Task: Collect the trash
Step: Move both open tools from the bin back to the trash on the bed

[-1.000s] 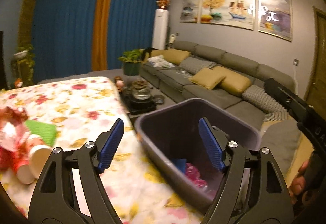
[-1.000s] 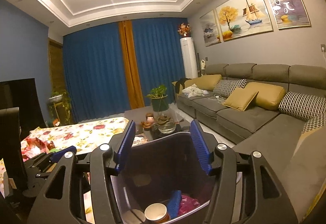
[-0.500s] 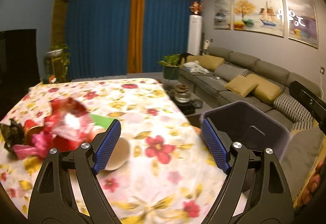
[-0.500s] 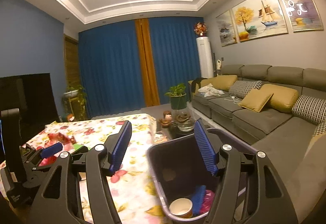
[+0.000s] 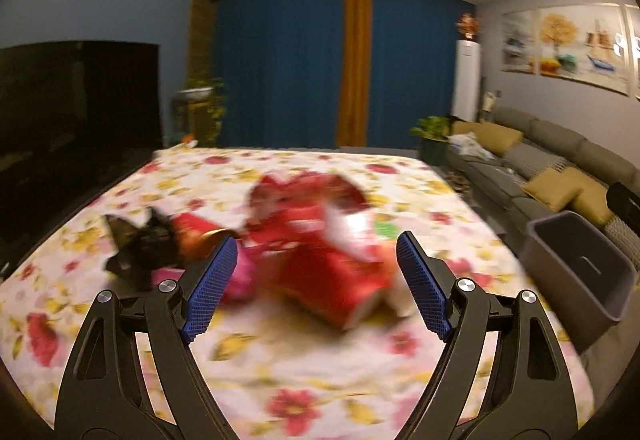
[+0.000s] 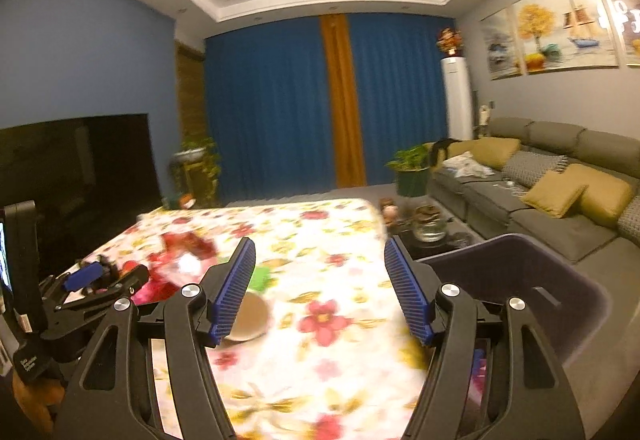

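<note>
Both the left tongs (image 5: 316, 282) and right tongs (image 6: 320, 290), jaws apart, just widening and empty, faced the trash pile (image 5: 320, 252) on the floral table (image 5: 280, 372) beside the bin (image 5: 580, 268), so the next move, I judged, was closing on one piece.

Motion blur smears the trash pile (image 5: 320, 252) in the left wrist view: red wrappers, a pink scrap and a dark crumpled piece run together, and no print on them can be read. The flowered surface (image 5: 280, 372) is blurred as well. The bin (image 5: 580, 272) is cut by the right edge there. In the right wrist view the bin (image 6: 560, 280) is partly hidden behind the right hand-held gripper (image 6: 320, 292), so its contents barely show. A round paper cup (image 6: 250, 320) lies half hidden behind a finger.
</note>
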Available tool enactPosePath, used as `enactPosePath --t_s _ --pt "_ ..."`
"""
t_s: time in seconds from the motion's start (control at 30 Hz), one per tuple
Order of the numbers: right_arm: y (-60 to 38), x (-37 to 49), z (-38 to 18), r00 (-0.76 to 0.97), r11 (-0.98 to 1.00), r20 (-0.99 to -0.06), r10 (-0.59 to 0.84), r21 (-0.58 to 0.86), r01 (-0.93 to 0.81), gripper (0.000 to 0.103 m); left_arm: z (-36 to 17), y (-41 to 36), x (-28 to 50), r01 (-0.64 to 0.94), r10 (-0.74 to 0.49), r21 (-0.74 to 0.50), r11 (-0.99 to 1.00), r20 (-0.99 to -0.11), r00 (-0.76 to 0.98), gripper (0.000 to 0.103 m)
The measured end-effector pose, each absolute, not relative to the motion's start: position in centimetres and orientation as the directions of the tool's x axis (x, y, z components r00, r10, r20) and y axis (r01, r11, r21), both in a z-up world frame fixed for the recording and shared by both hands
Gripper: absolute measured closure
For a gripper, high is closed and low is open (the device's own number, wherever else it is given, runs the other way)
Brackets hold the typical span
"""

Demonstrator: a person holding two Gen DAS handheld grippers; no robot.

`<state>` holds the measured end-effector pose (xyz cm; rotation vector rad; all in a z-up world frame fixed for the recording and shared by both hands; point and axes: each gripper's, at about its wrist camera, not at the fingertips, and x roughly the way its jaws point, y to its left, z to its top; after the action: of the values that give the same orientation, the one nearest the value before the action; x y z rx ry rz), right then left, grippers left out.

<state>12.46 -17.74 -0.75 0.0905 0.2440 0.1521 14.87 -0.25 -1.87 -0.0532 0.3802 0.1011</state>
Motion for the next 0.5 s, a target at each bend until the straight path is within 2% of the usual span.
enactPosePath --t_s 0.27,0.5 --pt "-10.0 14.8 -2.0 0.917 0.958 -0.277 0.286 0.087 -0.273 0.037 -2.2 6.5 13.6 -0.237 0.206 -0.039 0.971 -0.373 0.904 0.023" --pt "-3.7 17.3 -3.9 0.87 0.932 -0.346 0.351 0.04 -0.36 0.037 -2.3 10.5 12.5 -0.295 0.25 -0.065 0.953 -0.379 0.891 0.023"
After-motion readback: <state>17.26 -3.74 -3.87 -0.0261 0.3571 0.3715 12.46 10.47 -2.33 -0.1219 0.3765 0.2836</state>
